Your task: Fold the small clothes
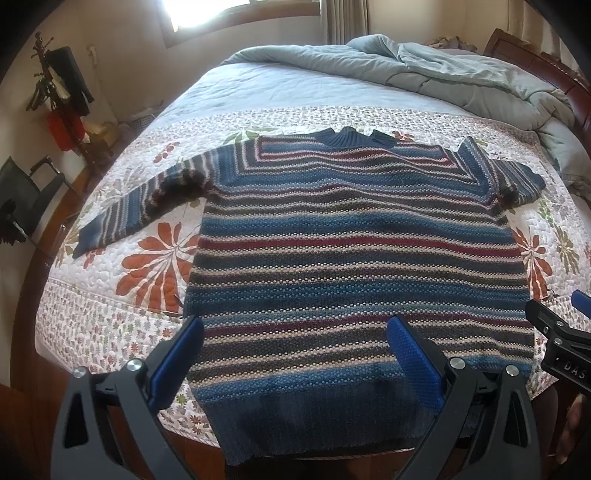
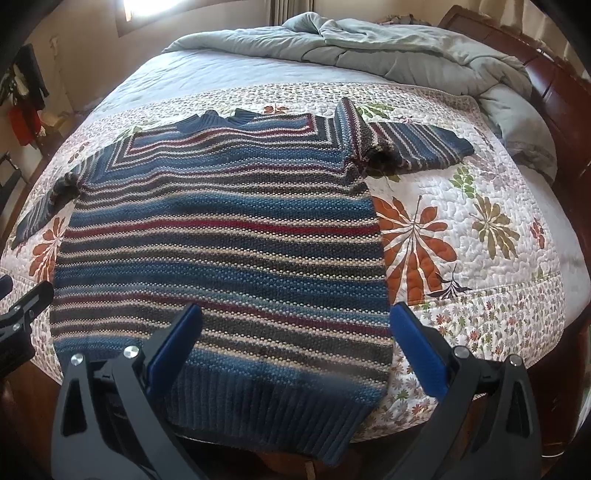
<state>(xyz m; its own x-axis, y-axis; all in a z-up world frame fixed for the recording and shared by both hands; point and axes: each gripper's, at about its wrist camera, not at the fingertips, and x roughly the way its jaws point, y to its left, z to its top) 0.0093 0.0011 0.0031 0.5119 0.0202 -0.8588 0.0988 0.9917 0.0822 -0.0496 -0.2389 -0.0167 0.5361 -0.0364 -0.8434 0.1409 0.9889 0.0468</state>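
Left wrist view: the striped sweater (image 1: pixel 351 251) lies flat and face-up on the floral quilt (image 1: pixel 155 266) of the bed, collar toward 12 o'clock and ribbed hem hanging over the near edge at 6. The left tool (image 1: pixel 295 354) is spread wide above the hem, holding nothing. In the right wrist view the right tool (image 2: pixel 295 350) is likewise spread and empty over the hem's right corner, a sleeve (image 2: pixel 417 147) reaching toward 2 o'clock.

You stand at the foot of a bed (image 1: pixel 229 92) covered by a floral quilt (image 2: pixel 461 229), with a crumpled grey-blue duvet (image 1: pixel 461 74) near the dark wooden headboard (image 2: pixel 546 85). Strong daylight enters from a window (image 1: pixel 207 14) in the beige wall (image 1: pixel 129 55). A coat rack (image 1: pixel 59 92) with clothes stands at your left.
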